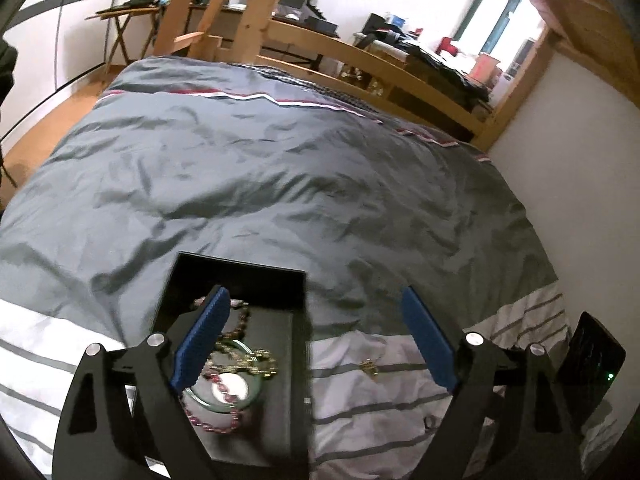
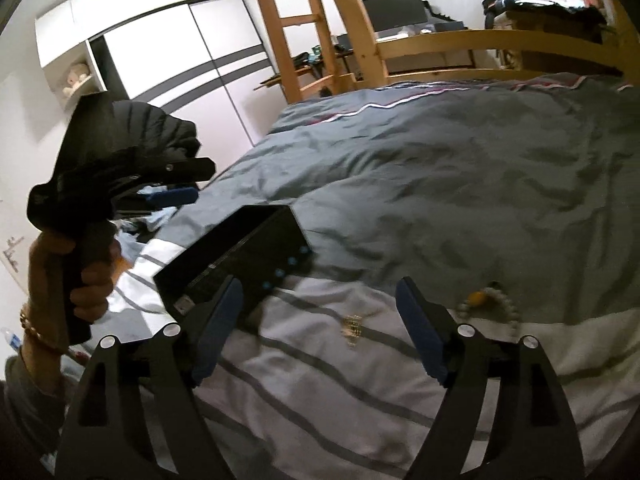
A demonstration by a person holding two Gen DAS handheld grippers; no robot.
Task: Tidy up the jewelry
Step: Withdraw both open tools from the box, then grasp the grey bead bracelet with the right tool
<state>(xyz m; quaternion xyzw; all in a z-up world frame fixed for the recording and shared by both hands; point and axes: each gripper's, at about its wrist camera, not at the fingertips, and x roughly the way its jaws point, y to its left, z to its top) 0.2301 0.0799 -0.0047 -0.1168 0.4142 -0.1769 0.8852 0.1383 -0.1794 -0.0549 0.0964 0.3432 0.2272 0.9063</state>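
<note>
A black open jewelry box (image 1: 236, 276) lies on the bed and holds a green bangle (image 1: 256, 394), a pink bead strand (image 1: 216, 422) and gold chains (image 1: 256, 362). My left gripper (image 1: 316, 300) is open and empty above the box's right wall. A small gold piece (image 1: 370, 367) lies on the white striped sheet right of the box. In the right wrist view the box (image 2: 248, 256) is left of my open, empty right gripper (image 2: 320, 296). The gold piece (image 2: 353, 326) lies between its fingers, lower down. A white bead bracelet (image 2: 494, 304) with an amber bead lies to the right.
The grey duvet (image 1: 280, 168) covers the bed, with a wooden frame (image 1: 360, 60) behind. A black phone (image 1: 592, 360) lies at the right edge by the wall. A small ring (image 1: 430, 422) lies on the sheet. The left gripper's body (image 2: 120, 168) and hand show at left.
</note>
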